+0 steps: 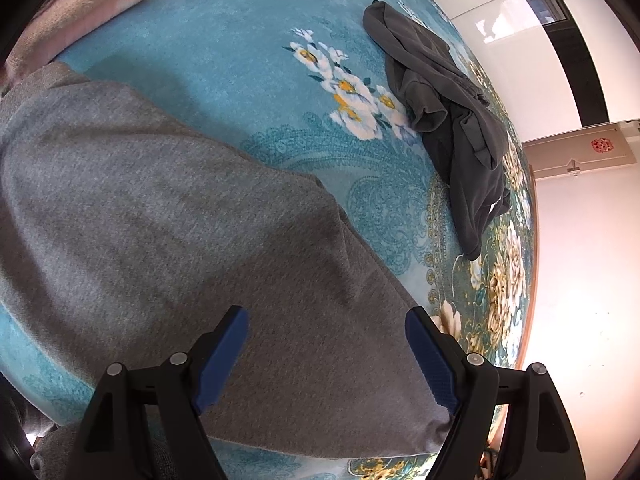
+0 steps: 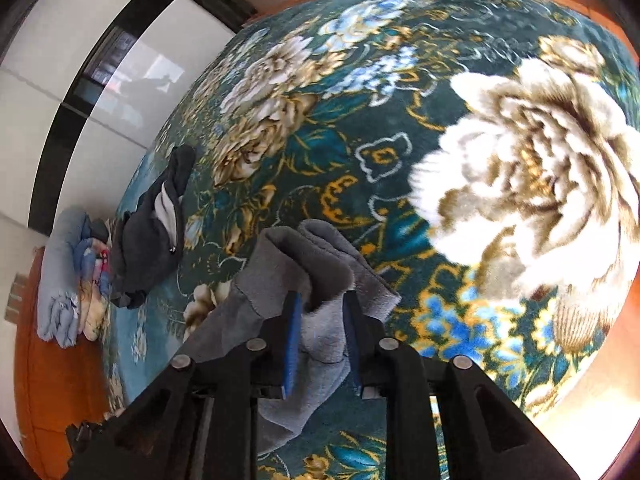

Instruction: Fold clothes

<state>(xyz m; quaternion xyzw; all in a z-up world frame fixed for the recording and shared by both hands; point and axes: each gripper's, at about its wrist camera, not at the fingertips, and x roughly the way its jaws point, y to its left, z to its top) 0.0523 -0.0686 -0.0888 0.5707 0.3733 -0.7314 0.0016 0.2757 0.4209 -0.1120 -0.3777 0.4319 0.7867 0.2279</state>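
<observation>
1. The grey garment (image 1: 168,216) lies spread on the blanket (image 1: 224,44); in the left view its long axis runs from the upper left down to the lower right, ending at a narrow end just beside my left gripper (image 1: 326,354).
2. My right gripper (image 2: 320,320) has a bunched grey end (image 2: 320,248) between its jaws; the pads stand slightly apart with cloth filling the gap, and I cannot tell whether they press it.
3. My left gripper hangs over the cloth with jaws wide apart, holding nothing.
4. To fold well, I judge: lay the bunched end down flat; avoid dragging it sideways; smooth before pinching again; keep edges aligned with the long axis.
5. The dark garment (image 1: 452,120) lies crumpled, well apart, near the blanket's edge; leave it.
</observation>
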